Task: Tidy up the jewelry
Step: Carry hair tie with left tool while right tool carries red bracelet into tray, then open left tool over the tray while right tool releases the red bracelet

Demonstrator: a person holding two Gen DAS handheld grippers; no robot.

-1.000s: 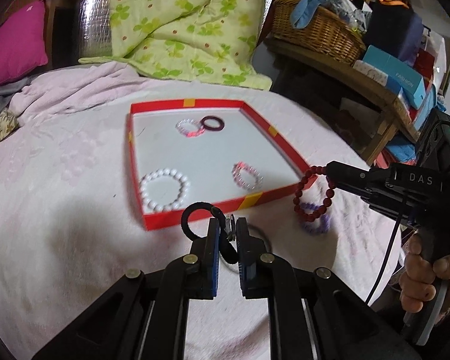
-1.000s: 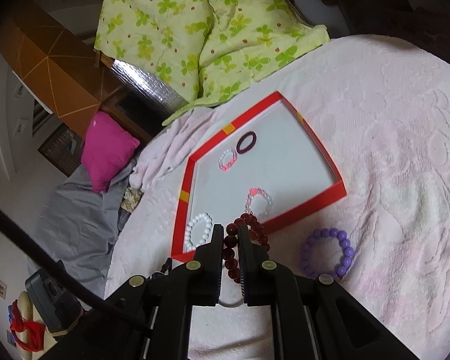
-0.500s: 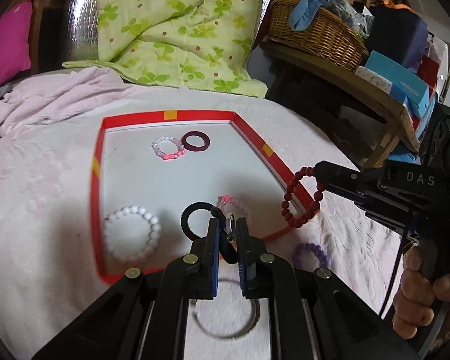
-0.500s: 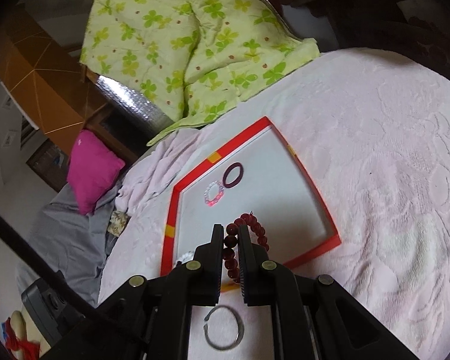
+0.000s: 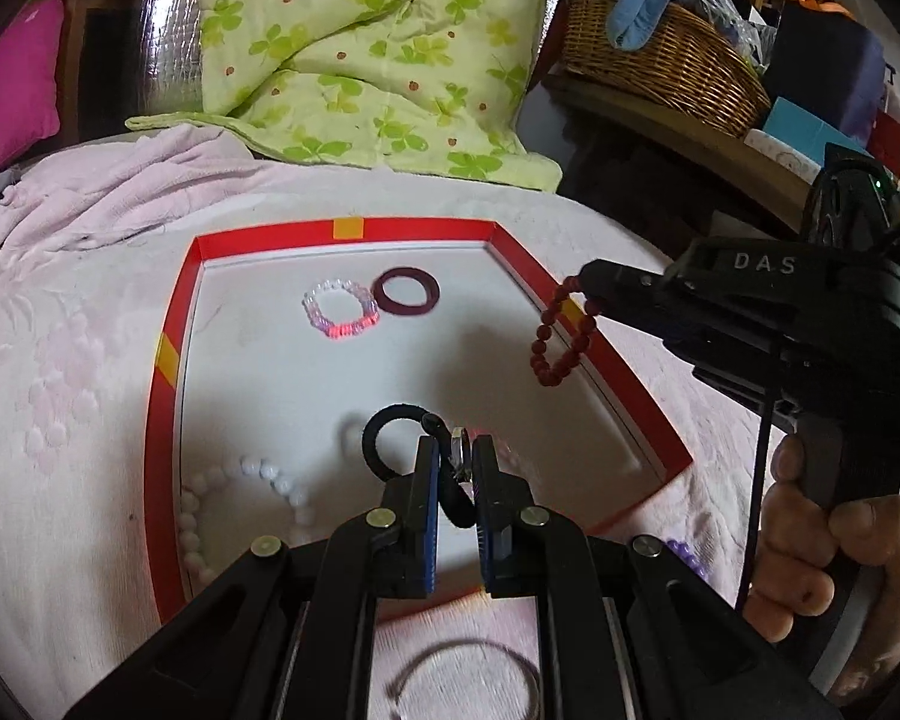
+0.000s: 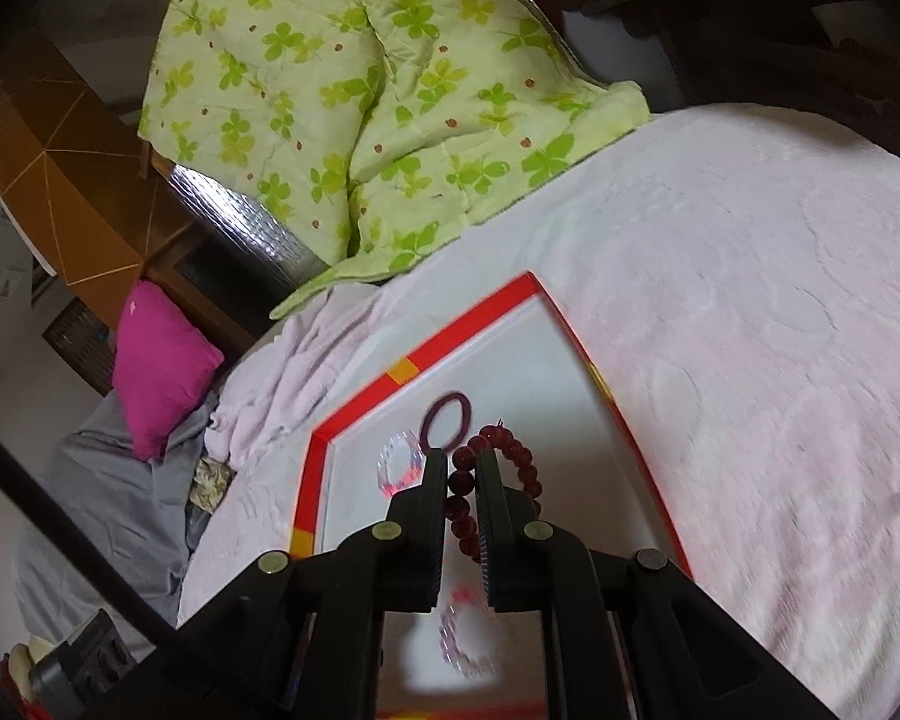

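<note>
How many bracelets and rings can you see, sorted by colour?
Dark red: 2, bead bracelet in the right gripper and flat ring
Black: 1, loop in the left gripper
White: 1
Clear pink: 2
Purple: 1
Thin metal bangle: 1
Total: 8

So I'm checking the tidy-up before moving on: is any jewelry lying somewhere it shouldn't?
Yes. A thin dark bangle and a purple bead bracelet lie on the pink blanket, outside the red tray's near edge, while the other loose pieces sit inside the tray.
</note>
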